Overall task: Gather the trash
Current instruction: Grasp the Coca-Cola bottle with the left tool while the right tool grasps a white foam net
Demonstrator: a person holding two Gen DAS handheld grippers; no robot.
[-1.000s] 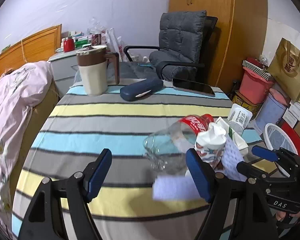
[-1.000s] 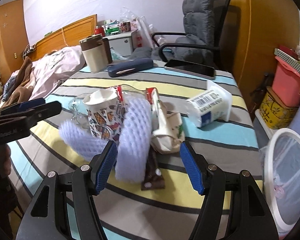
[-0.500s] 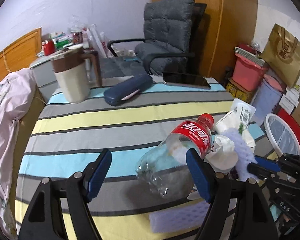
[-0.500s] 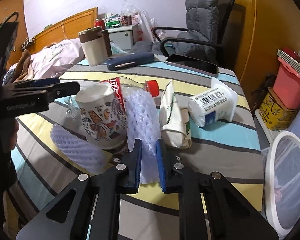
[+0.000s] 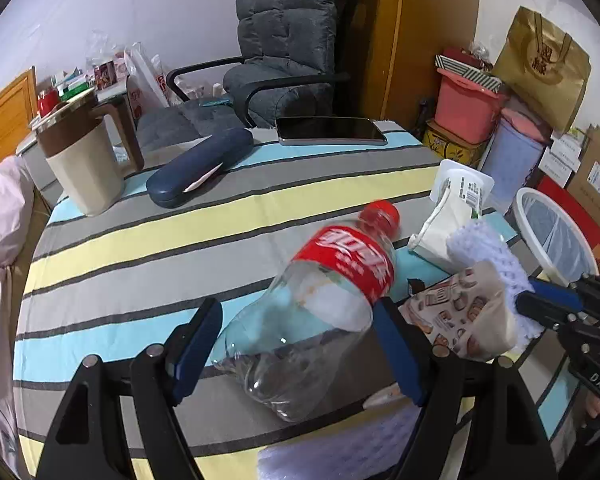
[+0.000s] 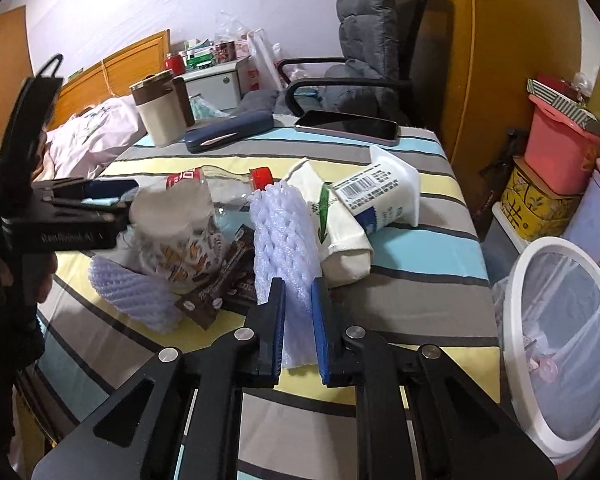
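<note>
A pile of trash lies on the striped table (image 5: pixel 148 240). My left gripper (image 5: pixel 300 344) is open with its jaws on either side of a clear plastic bottle (image 5: pixel 312 316) with a red label; I cannot tell if they touch it. My right gripper (image 6: pixel 298 312) is shut on a white foam fruit net (image 6: pixel 282 236), also seen in the left wrist view (image 5: pixel 488 252). A patterned paper cup (image 6: pixel 176 228), a second foam net (image 6: pixel 132 292), brown wrappers (image 6: pixel 224 284), a tissue pack (image 6: pixel 332 224) and a white yogurt cup (image 6: pixel 380 196) lie close by.
A white-rimmed trash bin (image 6: pixel 560 360) with a clear liner stands off the table's right edge. At the back of the table are a beige jug (image 5: pixel 84 168), a blue glasses case (image 5: pixel 200 172) and a phone (image 5: pixel 328 130). A grey chair (image 5: pixel 280 60) stands behind.
My left gripper moved forward so the bottle now lies between its open jaws. My right gripper, open a second ago, closed on the foam net and keeps hold of it.
</note>
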